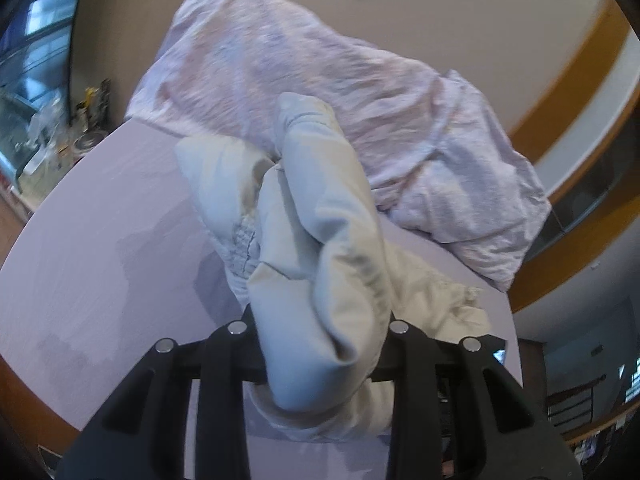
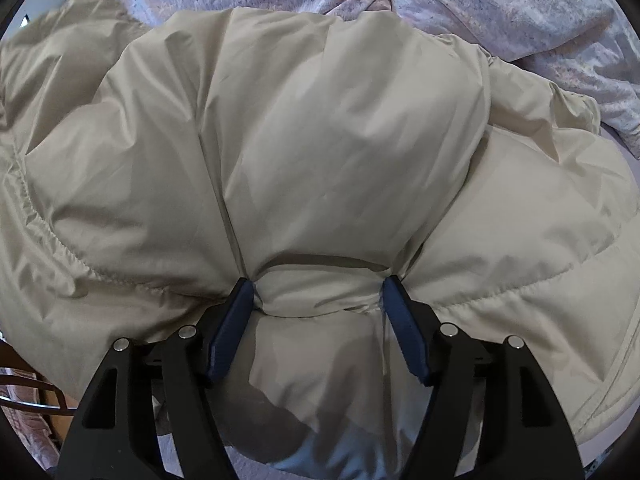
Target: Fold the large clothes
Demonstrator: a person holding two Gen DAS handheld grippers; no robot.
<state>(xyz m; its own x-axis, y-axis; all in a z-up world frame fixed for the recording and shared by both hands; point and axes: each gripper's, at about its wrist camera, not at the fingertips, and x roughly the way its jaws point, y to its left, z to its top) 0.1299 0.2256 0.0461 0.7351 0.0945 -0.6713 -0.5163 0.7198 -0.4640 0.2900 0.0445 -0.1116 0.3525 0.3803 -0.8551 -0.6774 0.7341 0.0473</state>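
A cream puffer jacket [image 2: 320, 140] lies bunched on the lilac bed sheet [image 1: 100, 220]. In the right wrist view my right gripper [image 2: 318, 300] pinches a thick padded fold of the jacket between its blue pads [image 2: 232, 332]. In the left wrist view my left gripper [image 1: 320, 344] is shut on a rolled part of the jacket [image 1: 320, 240], probably a sleeve, and holds it up above the sheet. Its fingertips are hidden by the fabric.
A rumpled pale pink quilt [image 1: 320, 92] lies behind the jacket; it also shows in the right wrist view [image 2: 480, 4]. A cluttered shelf [image 1: 60, 128] stands beyond the bed's far left edge. A wooden rail [image 1: 568, 92] runs along the right wall.
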